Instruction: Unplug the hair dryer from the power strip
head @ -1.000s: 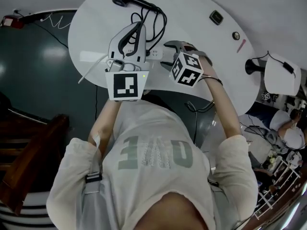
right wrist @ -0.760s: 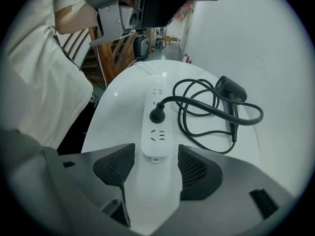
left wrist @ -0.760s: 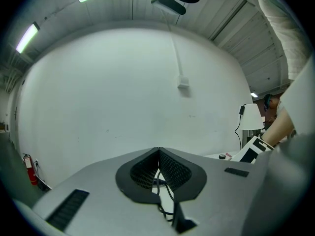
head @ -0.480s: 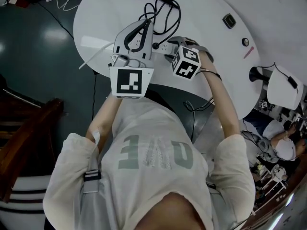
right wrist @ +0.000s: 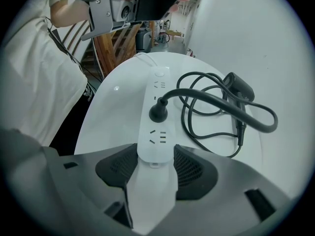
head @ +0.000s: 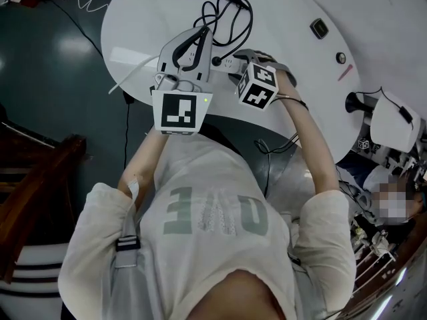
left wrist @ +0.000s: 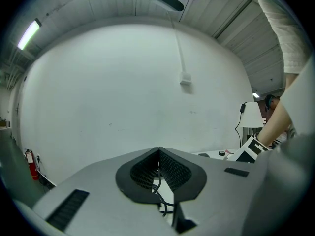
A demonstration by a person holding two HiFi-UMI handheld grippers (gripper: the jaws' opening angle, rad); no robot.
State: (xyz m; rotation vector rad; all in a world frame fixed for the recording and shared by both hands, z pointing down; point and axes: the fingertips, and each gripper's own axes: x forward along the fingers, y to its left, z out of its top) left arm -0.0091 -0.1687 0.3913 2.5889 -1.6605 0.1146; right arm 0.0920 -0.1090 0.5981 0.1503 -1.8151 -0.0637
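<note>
Plug (right wrist: 158, 111) is sitting in the middle socket of the strip (right wrist: 158, 85), with the cord (right wrist: 216, 100) looping off to the dryer (right wrist: 239, 86) further back on the table (right wrist: 115, 107). The strip's long axis is running straight away from the right gripper (right wrist: 155, 156), which is pointing steeply down over the near end. Its jaws have just been closing, and the pads look like they're pressing both long sides there, so it's pinning that end. The plug is standing one socket beyond that grip. Left gripper (left wrist: 158, 151) is hanging roughly level above the table, jaws fully together and holding nothing. I'm guessing that's the hand going for the plug, so it'll be needing to open up and tip down onto it.
</note>
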